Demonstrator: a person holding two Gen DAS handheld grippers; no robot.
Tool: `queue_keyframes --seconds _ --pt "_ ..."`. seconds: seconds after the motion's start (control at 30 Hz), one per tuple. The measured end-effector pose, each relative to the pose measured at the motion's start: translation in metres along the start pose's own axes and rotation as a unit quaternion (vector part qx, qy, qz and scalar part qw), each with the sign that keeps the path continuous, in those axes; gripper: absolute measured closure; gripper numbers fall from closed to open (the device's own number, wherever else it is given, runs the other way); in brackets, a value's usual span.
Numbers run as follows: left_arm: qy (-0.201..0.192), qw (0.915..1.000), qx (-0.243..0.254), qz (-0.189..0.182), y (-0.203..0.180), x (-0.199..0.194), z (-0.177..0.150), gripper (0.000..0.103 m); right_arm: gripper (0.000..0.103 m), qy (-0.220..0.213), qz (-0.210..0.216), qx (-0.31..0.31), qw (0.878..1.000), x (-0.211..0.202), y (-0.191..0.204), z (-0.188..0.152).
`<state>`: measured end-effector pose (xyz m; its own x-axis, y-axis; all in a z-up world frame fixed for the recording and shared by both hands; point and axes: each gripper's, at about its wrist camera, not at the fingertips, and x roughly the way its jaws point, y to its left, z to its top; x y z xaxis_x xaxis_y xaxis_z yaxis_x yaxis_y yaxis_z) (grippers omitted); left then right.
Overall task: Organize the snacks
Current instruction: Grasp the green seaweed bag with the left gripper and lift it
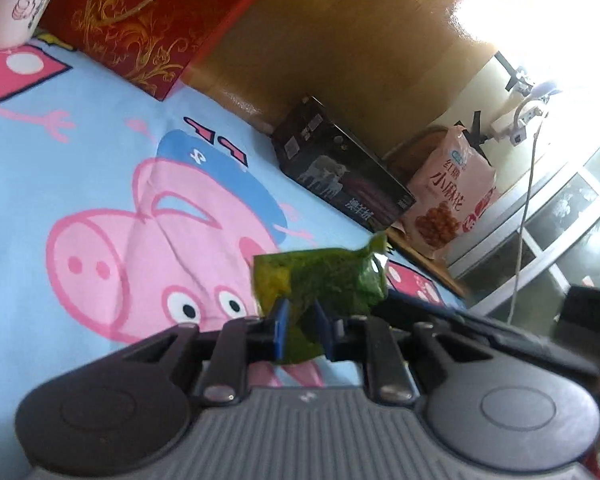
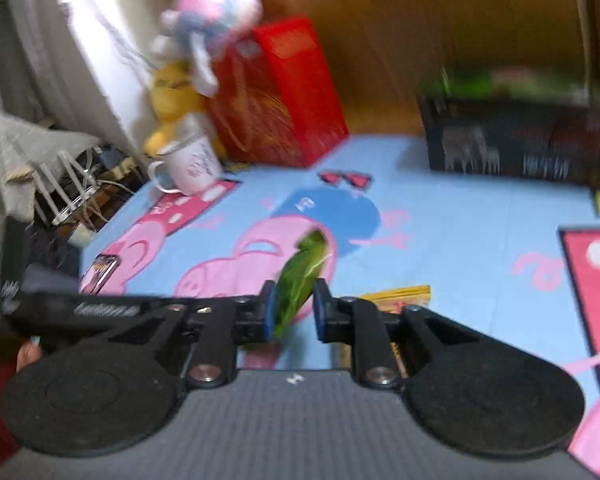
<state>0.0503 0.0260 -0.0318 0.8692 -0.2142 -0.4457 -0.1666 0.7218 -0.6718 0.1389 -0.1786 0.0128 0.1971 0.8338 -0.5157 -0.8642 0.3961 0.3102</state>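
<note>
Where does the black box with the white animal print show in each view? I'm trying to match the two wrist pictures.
Left wrist: black box right of centre, against the wooden wall.
Right wrist: black box upper right, blurred.
Shared landmark: the red gift bag, left of it in both.

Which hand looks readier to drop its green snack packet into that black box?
Left, probably. The left gripper is pinched shut on its green packet, while the right gripper seems gapped around its packet.

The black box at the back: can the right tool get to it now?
Probably yes. Only bare blue sheet lies before the black box, but the right tool already has a green packet between its pads.
</note>
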Motion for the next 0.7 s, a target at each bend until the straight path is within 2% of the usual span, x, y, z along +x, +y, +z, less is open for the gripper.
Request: queue_keyframes --seconds 0.07,0.13,0.2,0.23,0.27,0.33,0.43,0.5,0.53,0.7 --pt "0.004 0.9999 -0.006 0.008 0.002 0.001 0.000 0.088 0.084 0.012 -0.001 0.006 1.000 0.004 -0.001 -0.008" --pt "0.010 0.9999 -0.007 0.003 0.001 0.001 -0.002 0.086 0.084 0.038 0.004 0.040 0.998 0.014 -0.011 -0.016" --pt "0.011 0.9999 0.006 0.008 -0.004 -0.001 -0.006 0.086 0.085 0.039 0.019 0.070 0.997 0.012 -0.019 -0.024" --pt "0.014 0.9998 0.010 0.009 -0.007 -0.002 -0.008 0.085 0.088 0.036 0.027 0.082 0.996 0.009 -0.022 -0.026" --pt "0.013 0.9998 0.014 0.009 -0.010 -0.004 -0.011 0.084 0.101 0.034 0.036 0.096 0.994 0.004 -0.025 -0.028" --pt "0.013 0.9998 0.012 0.001 -0.012 -0.009 -0.014 0.077 0.101 0.028 0.048 0.112 0.992 -0.012 -0.030 -0.033" --pt "0.016 0.9998 0.007 -0.011 -0.013 -0.017 -0.019 0.065 0.101 0.021 0.029 0.104 0.994 -0.039 -0.033 -0.045" --pt "0.014 0.9998 0.014 -0.003 -0.014 -0.019 -0.020 0.058 0.100 0.023 0.025 0.112 0.993 -0.055 -0.040 -0.053" --pt "0.010 0.9999 0.013 0.001 -0.013 -0.020 -0.019 0.056 0.097 0.022 0.033 0.120 0.992 -0.060 -0.044 -0.056" --pt "-0.011 0.9994 -0.032 0.008 0.002 -0.021 0.000 0.056 0.093 0.022 0.072 0.166 0.983 -0.051 -0.045 -0.057"
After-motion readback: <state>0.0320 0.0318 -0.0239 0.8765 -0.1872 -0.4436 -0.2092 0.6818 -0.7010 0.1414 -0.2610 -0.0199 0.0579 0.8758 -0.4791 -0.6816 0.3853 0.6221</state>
